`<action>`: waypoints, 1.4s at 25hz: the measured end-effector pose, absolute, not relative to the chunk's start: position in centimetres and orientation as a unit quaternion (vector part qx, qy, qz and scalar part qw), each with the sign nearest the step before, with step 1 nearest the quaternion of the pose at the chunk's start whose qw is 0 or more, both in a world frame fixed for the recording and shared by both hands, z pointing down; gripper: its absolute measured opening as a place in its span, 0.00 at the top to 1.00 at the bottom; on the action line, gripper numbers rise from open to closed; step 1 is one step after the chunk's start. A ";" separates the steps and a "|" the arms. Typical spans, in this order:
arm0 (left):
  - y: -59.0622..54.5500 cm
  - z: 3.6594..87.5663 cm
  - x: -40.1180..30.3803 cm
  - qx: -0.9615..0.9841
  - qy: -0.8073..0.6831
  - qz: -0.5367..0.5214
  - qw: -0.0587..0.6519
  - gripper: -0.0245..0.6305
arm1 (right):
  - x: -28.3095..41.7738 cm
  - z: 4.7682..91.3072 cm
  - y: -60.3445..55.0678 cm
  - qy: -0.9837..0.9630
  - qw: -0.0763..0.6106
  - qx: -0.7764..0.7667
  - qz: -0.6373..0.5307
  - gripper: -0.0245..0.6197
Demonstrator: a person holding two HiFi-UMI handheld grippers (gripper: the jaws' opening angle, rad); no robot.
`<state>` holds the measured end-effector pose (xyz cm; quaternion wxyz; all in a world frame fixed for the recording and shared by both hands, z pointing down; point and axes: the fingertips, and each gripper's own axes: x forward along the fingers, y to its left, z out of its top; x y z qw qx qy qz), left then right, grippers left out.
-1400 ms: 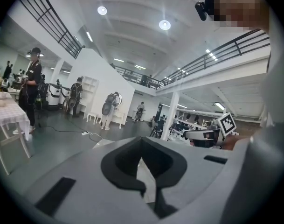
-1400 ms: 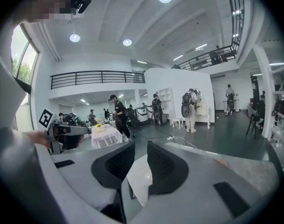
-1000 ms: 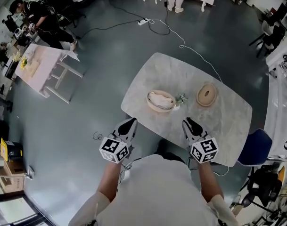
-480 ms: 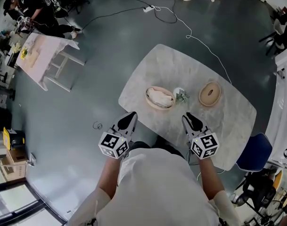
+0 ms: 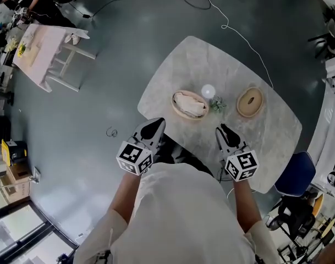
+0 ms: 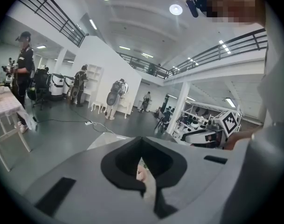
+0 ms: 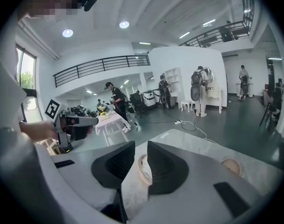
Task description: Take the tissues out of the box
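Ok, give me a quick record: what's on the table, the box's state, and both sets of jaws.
table: marble top
tissue box: round, open, tissues inside
lid: off, lying apart on the box's right
other items: white ball and small sprig, between box and lid
left gripper: short of the box, jaws tip to tip, empty
right gripper: short of the box, jaws apart, empty

The right hand-held gripper (image 7: 140, 146) blocks most of the tissue box (image 7: 142, 168) in its own view; the green thing (image 5: 218, 104) on the counter (image 5: 200, 65) is too small to tell.
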<state>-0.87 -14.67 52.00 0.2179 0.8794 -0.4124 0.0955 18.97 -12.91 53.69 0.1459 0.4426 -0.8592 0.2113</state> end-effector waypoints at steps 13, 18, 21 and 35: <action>-20.1 55.4 -1.6 0.903 -0.343 0.116 0.231 0.95 | 15.0 58.3 -17.1 -0.828 0.190 0.461 0.257 0.80; -21.5 57.2 -2.3 0.901 -0.336 0.120 0.246 0.95 | 13.3 61.5 -18.6 -0.828 0.227 0.440 0.264 0.80; -22.0 58.2 -2.4 0.899 -0.334 0.124 0.254 0.95 | 12.7 63.8 -19.4 -0.830 0.256 0.422 0.259 0.80; -23.3 61.5 -4.5 0.887 -0.335 0.139 0.284 0.95 | 8.6 76.4 -20.8 -0.823 0.390 0.316 0.265 0.80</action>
